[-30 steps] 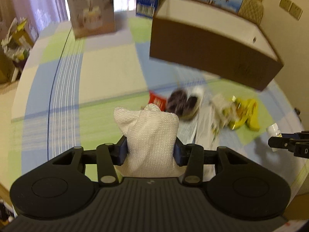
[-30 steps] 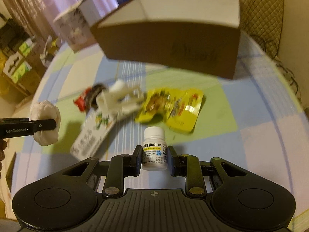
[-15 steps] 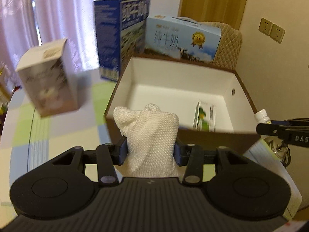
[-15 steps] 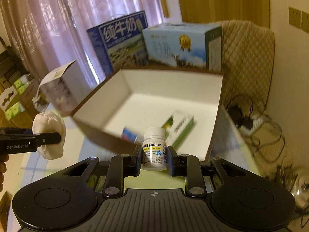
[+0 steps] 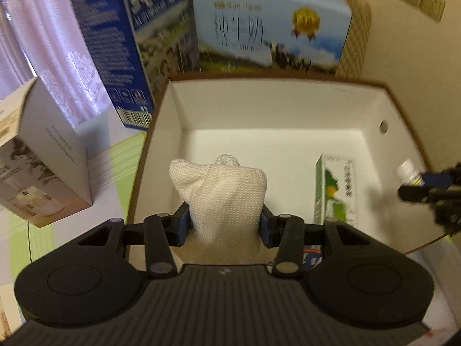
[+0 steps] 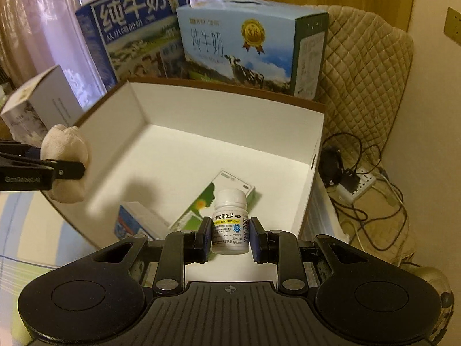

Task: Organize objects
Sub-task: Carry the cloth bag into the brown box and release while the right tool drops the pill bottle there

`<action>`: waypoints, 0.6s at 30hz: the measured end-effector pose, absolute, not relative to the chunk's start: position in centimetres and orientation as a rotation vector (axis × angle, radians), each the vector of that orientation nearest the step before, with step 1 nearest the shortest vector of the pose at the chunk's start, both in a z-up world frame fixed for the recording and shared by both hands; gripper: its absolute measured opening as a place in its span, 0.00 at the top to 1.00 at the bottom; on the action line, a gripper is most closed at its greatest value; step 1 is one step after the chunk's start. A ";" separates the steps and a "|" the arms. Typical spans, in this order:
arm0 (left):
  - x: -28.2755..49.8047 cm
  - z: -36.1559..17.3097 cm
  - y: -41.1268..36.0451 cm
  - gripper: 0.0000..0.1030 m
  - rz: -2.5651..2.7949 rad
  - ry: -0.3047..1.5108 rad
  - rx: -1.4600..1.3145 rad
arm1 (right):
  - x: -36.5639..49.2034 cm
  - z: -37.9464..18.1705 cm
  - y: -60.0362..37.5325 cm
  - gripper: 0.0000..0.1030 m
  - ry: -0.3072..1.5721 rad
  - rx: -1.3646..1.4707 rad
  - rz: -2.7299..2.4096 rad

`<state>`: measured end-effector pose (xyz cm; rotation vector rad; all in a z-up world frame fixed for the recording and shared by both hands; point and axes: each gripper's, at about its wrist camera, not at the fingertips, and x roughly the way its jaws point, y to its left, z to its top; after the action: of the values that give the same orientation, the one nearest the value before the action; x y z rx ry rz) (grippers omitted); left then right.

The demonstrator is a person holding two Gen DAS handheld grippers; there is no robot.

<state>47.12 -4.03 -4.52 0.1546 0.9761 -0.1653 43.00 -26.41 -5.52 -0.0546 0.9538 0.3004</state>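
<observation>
Over the open white-lined box (image 5: 276, 109), the left gripper (image 5: 224, 225) is clamping a white knitted pouch (image 5: 222, 196) above its left half, while the right gripper (image 6: 229, 238) is pinching a white vitamin bottle (image 6: 230, 222) above a green-and-white carton (image 6: 219, 199) lying inside.

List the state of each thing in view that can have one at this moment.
Left gripper: shut on the white mesh pouch, held above the box.
Right gripper: shut on the pill bottle, cap on, upright.
Brown storage box: open, partly filled.
Green-and-white carton: lying flat inside the box.
Blue carton: inside the box, near corner.
Two milk cases: closed, standing behind the box.
</observation>
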 end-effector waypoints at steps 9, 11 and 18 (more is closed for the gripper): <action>49.6 -7.7 -4.4 0.54 -0.172 1.069 0.243 | 43.9 -5.8 -26.0 0.77 0.976 -0.086 0.305; 49.7 -7.9 -4.5 0.51 -0.186 1.068 0.258 | 44.0 -5.9 -25.9 0.77 0.980 -0.089 0.301; 49.4 -7.7 -4.6 0.34 -0.196 1.051 0.283 | 44.3 -6.3 -25.7 0.77 0.985 -0.101 0.276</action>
<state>49.37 -4.57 -7.70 0.2830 1.0510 -0.1962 44.35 -25.72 -6.34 -0.1014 0.9852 0.2758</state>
